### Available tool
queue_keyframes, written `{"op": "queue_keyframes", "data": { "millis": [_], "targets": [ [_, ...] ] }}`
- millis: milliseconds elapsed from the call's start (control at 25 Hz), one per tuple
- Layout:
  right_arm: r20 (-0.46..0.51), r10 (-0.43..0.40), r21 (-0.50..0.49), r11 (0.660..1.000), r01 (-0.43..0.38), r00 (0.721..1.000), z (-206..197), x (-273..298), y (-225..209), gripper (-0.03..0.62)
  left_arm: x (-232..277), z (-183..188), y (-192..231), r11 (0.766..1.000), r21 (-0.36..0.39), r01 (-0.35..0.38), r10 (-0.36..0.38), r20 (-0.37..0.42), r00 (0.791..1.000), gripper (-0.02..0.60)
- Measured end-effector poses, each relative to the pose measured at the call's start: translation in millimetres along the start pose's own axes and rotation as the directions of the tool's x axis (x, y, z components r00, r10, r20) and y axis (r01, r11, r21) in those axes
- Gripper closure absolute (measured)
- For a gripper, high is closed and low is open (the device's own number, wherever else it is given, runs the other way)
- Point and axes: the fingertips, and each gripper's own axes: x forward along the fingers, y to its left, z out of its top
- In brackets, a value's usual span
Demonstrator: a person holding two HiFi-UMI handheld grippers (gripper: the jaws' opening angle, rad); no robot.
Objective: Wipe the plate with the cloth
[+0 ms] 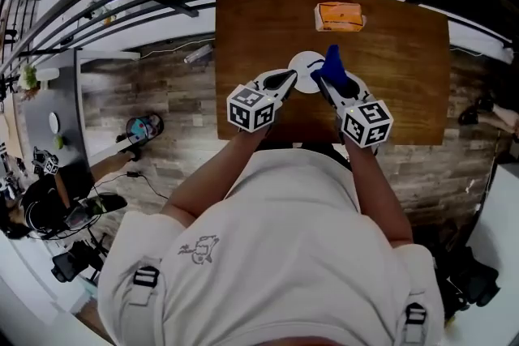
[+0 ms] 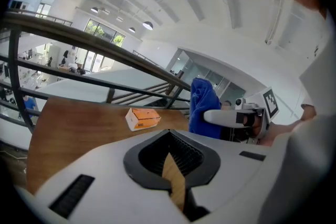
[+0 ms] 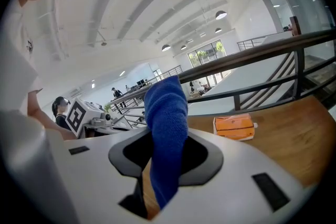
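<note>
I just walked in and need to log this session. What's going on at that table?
A person works at a brown wooden table with a gripper in each hand. The right gripper is shut on a blue terry cloth at the right edge of a small round white plate. The left gripper is shut and empty, its tip at the plate's left edge. Whether the cloth touches the plate is unclear. An orange box lies farther back.

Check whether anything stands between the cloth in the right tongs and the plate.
Nothing visible does. The blue cloth in the right tongs hangs at the plate's right edge; the orange box lies farther back.
</note>
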Motion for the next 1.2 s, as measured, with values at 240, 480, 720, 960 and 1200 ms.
{"op": "queue_keyframes", "data": {
  "millis": [240, 480, 720, 960, 1200],
  "targets": [
    [-0.080, 0.019, -0.020, 1.000, -0.021, 0.997, -31, 15, -26, 0.470, 23, -28, 17, 0.998, -0.018, -0.065, 0.064, -0.056, 0.996, 0.572],
    [-0.170, 0.021, -0.024, 0.999, -0.025, 0.985, -65, 35, -53, 0.470, 44, -69, 46, 0.988, -0.088, -0.128, 0.117, -0.123, 0.986, 0.568],
    [-0.239, 0.035, -0.012, 0.999, -0.039, 0.970, -97, 49, -67, 0.470, 52, -95, 72, 0.975, -0.115, -0.189, 0.166, -0.183, 0.969, 0.529],
    [-0.289, 0.038, 0.038, 0.999, -0.029, 0.957, -129, 61, -93, 0.470, 65, -125, 92, 0.963, -0.137, -0.231, 0.193, -0.246, 0.950, 0.506],
    [-0.333, 0.029, 0.065, 0.998, -0.008, 0.942, -156, 77, -114, 0.470, 75, -143, 106, 0.949, -0.185, -0.255, 0.194, -0.295, 0.936, 0.469]
  ]
}}
